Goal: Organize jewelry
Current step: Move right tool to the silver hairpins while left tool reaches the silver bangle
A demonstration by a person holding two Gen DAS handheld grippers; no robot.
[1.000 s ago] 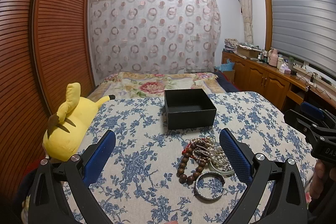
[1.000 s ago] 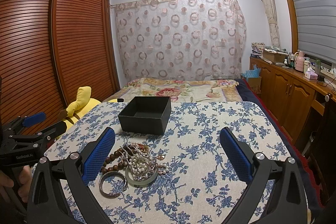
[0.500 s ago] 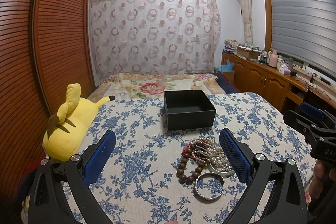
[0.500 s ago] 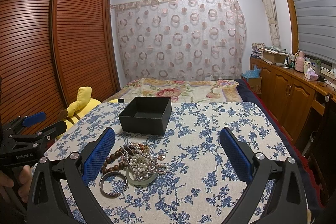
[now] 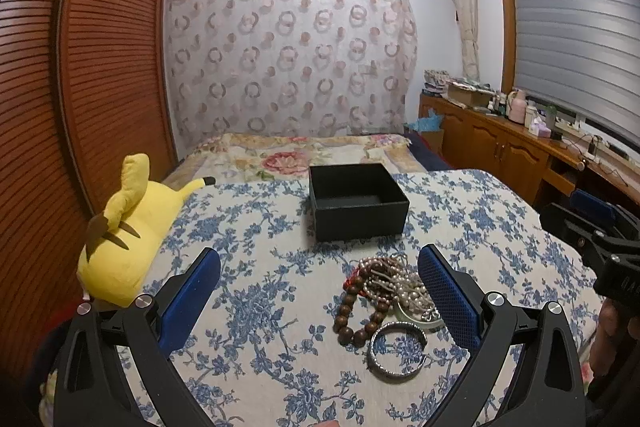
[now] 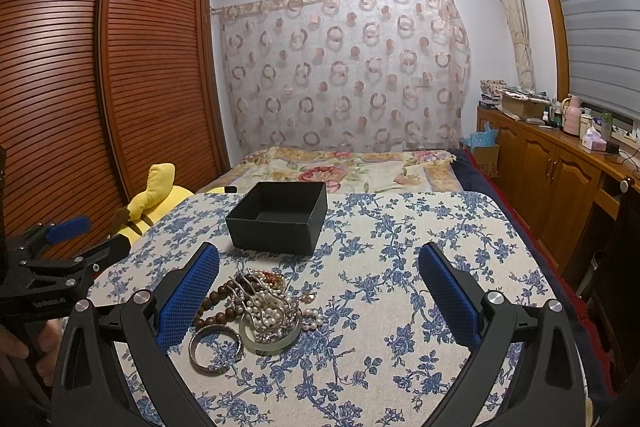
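On the blue-flowered bedspread [image 5: 256, 227] nothing has yet been put away, as far as these views show. Off its left edge, against the slatted wardrobe [image 5: 104, 67], lies a yellow plush toy [image 5: 128, 227], no part of the job. Next along, the left gripper [image 5: 318, 273] hovers low over the near part of the spread with its blue pads [image 5: 192, 295] spread wide and nothing between them; its right pad stands just in front of the jewelry. That jewelry sits in one tangled heap [image 6: 260, 303] near the front edge: a brown wooden bead bracelet [image 5: 352, 311] on the left side, pearl strands [image 5: 408, 287] piled over a pale bangle [image 6: 270, 341], and a silver bangle [image 5: 396, 351] lying flat at the near end, touching the heap or just beside it. Behind the heap, toward the far edge of the spread, stands the open black box [image 5: 356, 215], lidless, and what shows of its floor is bare, so I judge it the empty destination. Rightmost, the right gripper [image 6: 318, 271] also hangs wide open and holds nothing, the heap lying by its left pad and the cloth between its pads otherwise bare. Judged from this, the task is at its very start: every piece remains to be separated from the tangle and carried to the box, and the loose silver bangle looks the easiest first pick
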